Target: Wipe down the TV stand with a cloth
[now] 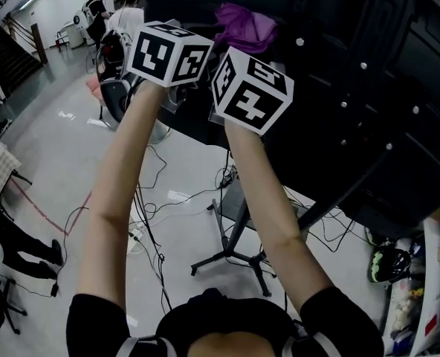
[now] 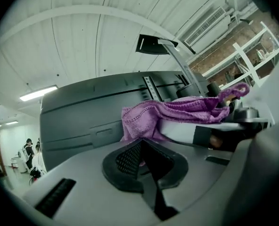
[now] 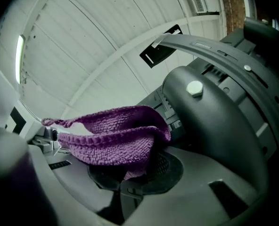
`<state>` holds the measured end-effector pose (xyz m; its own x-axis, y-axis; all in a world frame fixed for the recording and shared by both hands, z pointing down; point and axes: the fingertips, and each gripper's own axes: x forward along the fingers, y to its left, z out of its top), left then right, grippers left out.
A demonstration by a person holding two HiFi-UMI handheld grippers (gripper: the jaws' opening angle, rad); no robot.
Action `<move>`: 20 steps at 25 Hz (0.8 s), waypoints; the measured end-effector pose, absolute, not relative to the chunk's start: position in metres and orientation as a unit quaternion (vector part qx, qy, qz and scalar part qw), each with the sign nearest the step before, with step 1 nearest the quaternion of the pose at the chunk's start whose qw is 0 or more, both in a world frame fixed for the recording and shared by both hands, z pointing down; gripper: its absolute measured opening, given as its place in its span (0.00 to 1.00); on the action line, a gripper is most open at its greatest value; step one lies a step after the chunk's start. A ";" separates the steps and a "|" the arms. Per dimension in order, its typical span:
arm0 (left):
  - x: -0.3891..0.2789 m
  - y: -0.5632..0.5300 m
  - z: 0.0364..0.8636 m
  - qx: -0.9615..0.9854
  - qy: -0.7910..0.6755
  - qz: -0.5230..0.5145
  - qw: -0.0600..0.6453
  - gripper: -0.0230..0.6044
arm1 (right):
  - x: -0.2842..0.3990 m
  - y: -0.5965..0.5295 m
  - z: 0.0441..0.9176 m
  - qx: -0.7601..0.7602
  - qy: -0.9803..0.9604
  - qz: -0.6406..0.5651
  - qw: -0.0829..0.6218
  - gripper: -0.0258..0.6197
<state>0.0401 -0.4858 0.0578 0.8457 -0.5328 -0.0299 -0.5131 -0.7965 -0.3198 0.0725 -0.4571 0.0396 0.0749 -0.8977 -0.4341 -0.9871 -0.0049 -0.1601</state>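
- Head view: both arms are raised. The left gripper [image 1: 168, 56] and right gripper [image 1: 251, 89] sit side by side, marker cubes facing the camera.
- The cloth [image 1: 246, 24], purple, is bunched just beyond both tools. It lies against the dark rear of the TV stand [image 1: 354, 73], which rises ahead and to the right of the right gripper.
- Loose cables [image 1: 168, 199] trail over the floor below the tools.
- Left gripper view: the left gripper [image 2: 140, 158] has its jaws closed. A sliver of purple shows between the pads, so it appears to nip the cloth [image 2: 177, 111] by an edge only. The rest lies ahead and to the right, draped over the other tool. The stand's grey panel [image 2: 83, 112] is straight ahead.
- Right gripper view: the right gripper [image 3: 135, 173] is clenched on a thick fold of the cloth [image 3: 111, 140], which spreads to the left. The stand's dark column [image 3: 215, 117] is close on the right.
- Risk: the left nip looks shallow, so drag across the panel could pull the edge free.
- Risk: with the cloth wadded between the tools, hard jaw tips could scrape the stand.
- Risk: the cables could catch a foot during overhead work.
- Writing: none legible. The cubes carry square patterns only.
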 end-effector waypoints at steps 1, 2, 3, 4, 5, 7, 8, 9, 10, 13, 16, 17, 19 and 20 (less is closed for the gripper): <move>0.040 -0.484 0.058 -0.949 0.271 -0.032 0.159 0.05 | 0.072 -0.455 0.039 -0.702 0.670 0.105 0.216 0.14; 0.040 -0.483 0.057 -0.950 0.269 -0.032 0.157 0.05 | 0.072 -0.454 0.038 -0.702 0.670 0.106 0.216 0.14; 0.040 -0.483 0.057 -0.950 0.270 -0.032 0.156 0.05 | 0.071 -0.454 0.037 -0.702 0.671 0.107 0.215 0.14; 0.040 -0.482 0.057 -0.949 0.273 -0.031 0.156 0.05 | 0.072 -0.453 0.037 -0.701 0.672 0.107 0.213 0.14; 0.040 -0.482 0.058 -0.947 0.278 -0.029 0.157 0.05 | 0.071 -0.453 0.038 -0.699 0.675 0.107 0.211 0.14; 0.035 -0.481 0.062 -0.943 0.290 -0.026 0.159 0.05 | 0.067 -0.453 0.040 -0.691 0.684 0.108 0.207 0.14; 0.031 -0.481 0.064 -0.941 0.297 -0.024 0.158 0.05 | 0.062 -0.453 0.042 -0.686 0.690 0.109 0.204 0.14; 0.024 -0.482 0.067 -0.939 0.305 -0.022 0.156 0.05 | 0.056 -0.454 0.044 -0.681 0.696 0.111 0.200 0.14; 0.017 -0.484 0.070 -0.937 0.313 -0.020 0.153 0.05 | 0.048 -0.456 0.045 -0.676 0.702 0.113 0.195 0.14; -0.007 -0.493 0.081 -0.932 0.333 -0.022 0.142 0.05 | 0.022 -0.468 0.053 -0.660 0.722 0.115 0.177 0.14; -0.033 -0.503 0.093 -0.928 0.350 -0.024 0.128 0.05 | -0.005 -0.480 0.062 -0.645 0.739 0.115 0.157 0.14; -0.041 -0.507 0.096 -0.925 0.357 -0.024 0.125 0.05 | -0.013 -0.484 0.065 -0.642 0.743 0.116 0.150 0.14; -0.053 -0.517 0.101 -0.921 0.371 -0.024 0.120 0.05 | -0.024 -0.495 0.071 -0.638 0.749 0.118 0.137 0.14; -0.056 -0.522 0.104 -0.919 0.375 -0.025 0.118 0.05 | -0.026 -0.500 0.075 -0.637 0.750 0.118 0.131 0.14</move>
<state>-0.0563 -0.5220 0.1042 0.7177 -0.6951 -0.0418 -0.6832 -0.6912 -0.2356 -0.0261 -0.5004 0.0746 -0.1535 -0.9249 -0.3478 -0.9871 0.1600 0.0103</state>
